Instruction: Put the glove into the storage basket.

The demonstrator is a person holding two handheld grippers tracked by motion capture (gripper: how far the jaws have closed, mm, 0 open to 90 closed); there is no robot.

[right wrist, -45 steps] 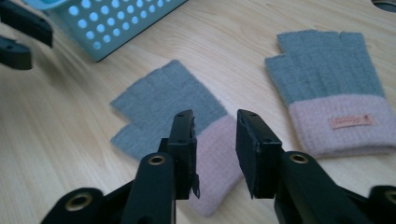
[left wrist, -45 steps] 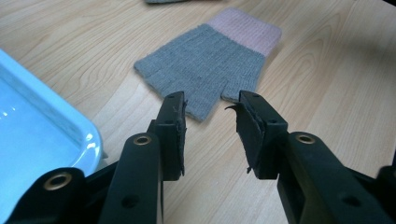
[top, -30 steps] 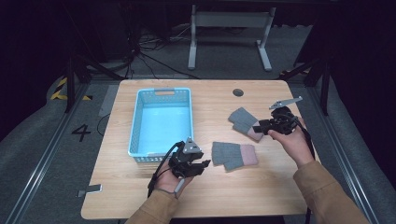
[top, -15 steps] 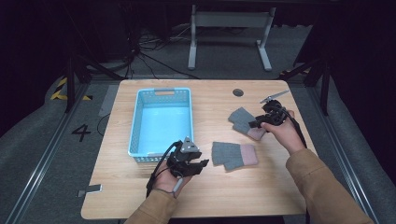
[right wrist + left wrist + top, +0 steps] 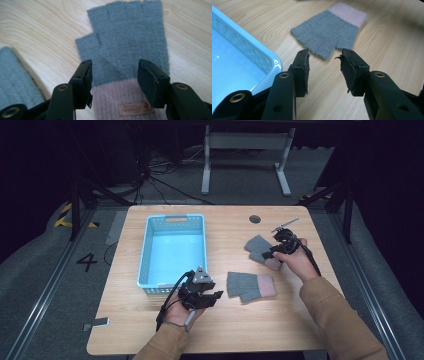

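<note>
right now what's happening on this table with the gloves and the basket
A person holds a gripper in each hand at a wooden table. The right gripper is open over the pink cuff of one grey fingerless glove, jaws on either side of it, not yet closed. The left gripper is open too, pointing at the second glove, which lies flat beside the blue basket. No glove is visible inside the basket.

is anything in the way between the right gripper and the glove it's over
Nothing visible. The right gripper hangs open over the far glove, its jaws straddling the spot where grey knit meets the pink cuff. The other glove lies apart, nearer the left gripper.
</note>
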